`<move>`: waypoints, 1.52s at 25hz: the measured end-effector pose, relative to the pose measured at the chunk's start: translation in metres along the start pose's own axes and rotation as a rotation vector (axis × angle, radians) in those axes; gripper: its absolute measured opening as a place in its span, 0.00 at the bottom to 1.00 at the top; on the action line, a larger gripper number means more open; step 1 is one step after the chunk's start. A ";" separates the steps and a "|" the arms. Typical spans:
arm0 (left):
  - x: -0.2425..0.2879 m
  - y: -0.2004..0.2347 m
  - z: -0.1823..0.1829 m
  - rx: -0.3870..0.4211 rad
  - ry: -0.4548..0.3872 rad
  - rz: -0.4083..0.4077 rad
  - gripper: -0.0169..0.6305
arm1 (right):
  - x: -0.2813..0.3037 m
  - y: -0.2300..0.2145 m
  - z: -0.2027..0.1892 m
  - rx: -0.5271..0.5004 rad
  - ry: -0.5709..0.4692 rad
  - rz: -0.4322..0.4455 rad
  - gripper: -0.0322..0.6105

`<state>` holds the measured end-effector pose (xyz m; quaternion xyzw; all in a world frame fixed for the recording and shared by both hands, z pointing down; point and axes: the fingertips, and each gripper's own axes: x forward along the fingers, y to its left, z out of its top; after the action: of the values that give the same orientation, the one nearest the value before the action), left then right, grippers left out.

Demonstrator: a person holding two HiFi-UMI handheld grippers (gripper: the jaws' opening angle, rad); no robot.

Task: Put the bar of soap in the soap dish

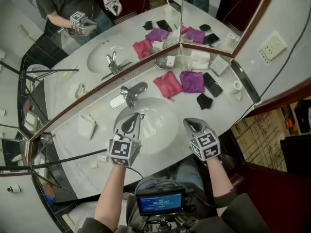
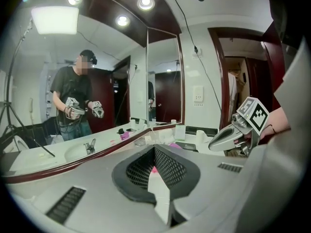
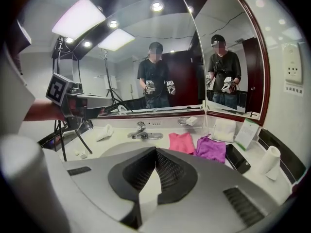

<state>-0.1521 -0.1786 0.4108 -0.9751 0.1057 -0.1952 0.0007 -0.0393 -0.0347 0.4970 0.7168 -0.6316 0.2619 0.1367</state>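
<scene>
Left hand-held gripper (image 1: 133, 116): jaws pressed together with nothing between them. It is held over the near left part of the basin (image 1: 158, 111) and points toward the mirror (image 1: 97, 33).
Right hand-held gripper (image 1: 187, 122): jaws also pressed together and empty. It is over the near right rim of the basin, beside the left one but not touching it.
Bar of soap (image 1: 170, 60): a small white block at the back of the bench (image 1: 68, 120), in the corner where the two mirror panes meet. It is well apart from both hand-held grippers.
Soap dish (image 1: 160, 63): a shiny metal dish in that same corner. The bar touches its right end, but I cannot tell whether the bar lies in the dish or just against it.
Tap (image 1: 129, 95): chrome, behind the basin, between the basin and the mirror.
Pink cloth (image 1: 167, 84): lies flat on the bench, right of the tap.
Purple cloth (image 1: 192, 81): just beside the pink cloth, on its right.
Phone (image 1: 212, 85): black, lying flat at the purple cloth's right edge.
White towel (image 1: 199, 59): folded, behind the purple cloth and right of the soap dish.
White cloth (image 1: 87, 126): on the bench left of the basin.
Mirror: shows the person holding both hand-held grippers.
</scene>
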 end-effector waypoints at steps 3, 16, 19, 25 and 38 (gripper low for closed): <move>0.016 -0.005 -0.003 0.037 0.015 -0.034 0.04 | 0.001 0.000 0.000 0.014 -0.008 -0.009 0.08; 0.142 -0.005 0.011 0.331 0.105 -0.177 0.39 | 0.007 -0.013 -0.035 0.038 0.050 0.035 0.08; 0.175 -0.001 0.009 0.395 0.161 -0.209 0.51 | 0.008 -0.024 -0.044 0.037 0.068 0.046 0.08; 0.249 -0.005 0.001 0.679 0.326 -0.369 0.66 | 0.009 -0.043 -0.049 0.069 0.048 0.048 0.08; 0.378 0.011 -0.041 0.957 0.651 -0.577 0.68 | 0.014 -0.050 -0.075 0.156 0.031 0.060 0.08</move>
<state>0.1708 -0.2653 0.5914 -0.7472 -0.2647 -0.4987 0.3507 -0.0045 0.0014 0.5728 0.7019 -0.6282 0.3254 0.0821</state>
